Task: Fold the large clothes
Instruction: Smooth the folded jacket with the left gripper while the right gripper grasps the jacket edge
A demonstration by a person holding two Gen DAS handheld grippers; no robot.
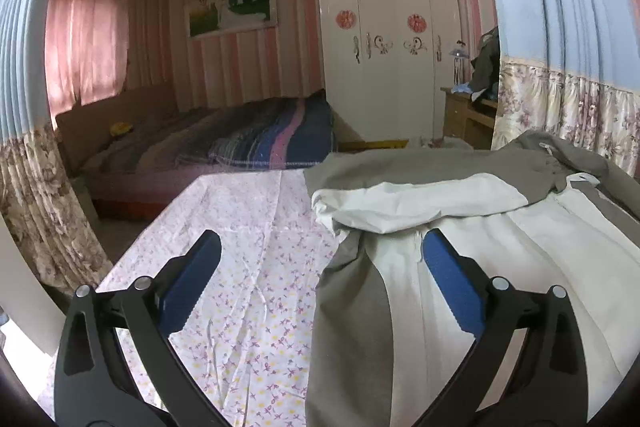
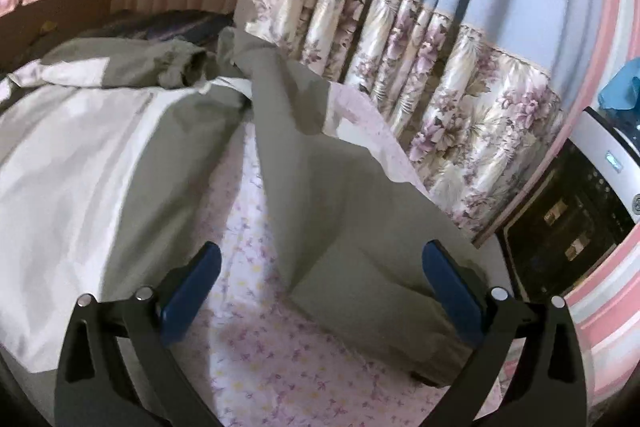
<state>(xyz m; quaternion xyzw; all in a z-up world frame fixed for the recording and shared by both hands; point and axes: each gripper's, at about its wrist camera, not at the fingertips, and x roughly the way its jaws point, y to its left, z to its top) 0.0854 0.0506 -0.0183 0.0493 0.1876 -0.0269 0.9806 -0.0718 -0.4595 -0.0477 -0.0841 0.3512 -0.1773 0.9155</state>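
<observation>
Left wrist view: the left gripper (image 1: 322,259) hangs over the table (image 1: 240,247), which wears a floral cloth, its jaws spread wide with nothing between them. The grey and white jacket (image 1: 460,259) lies flat along the table's right side, one white sleeve (image 1: 416,203) folded across its body toward the far edge. Beyond the far edge stand a bed (image 1: 224,143) and a white wardrobe (image 1: 384,47). In the right wrist view the right gripper (image 2: 322,259) also has wide, empty jaws, poised above a grey sleeve (image 2: 340,211) stretched toward the table's near right corner, beside a flowered curtain (image 2: 440,99).
</observation>
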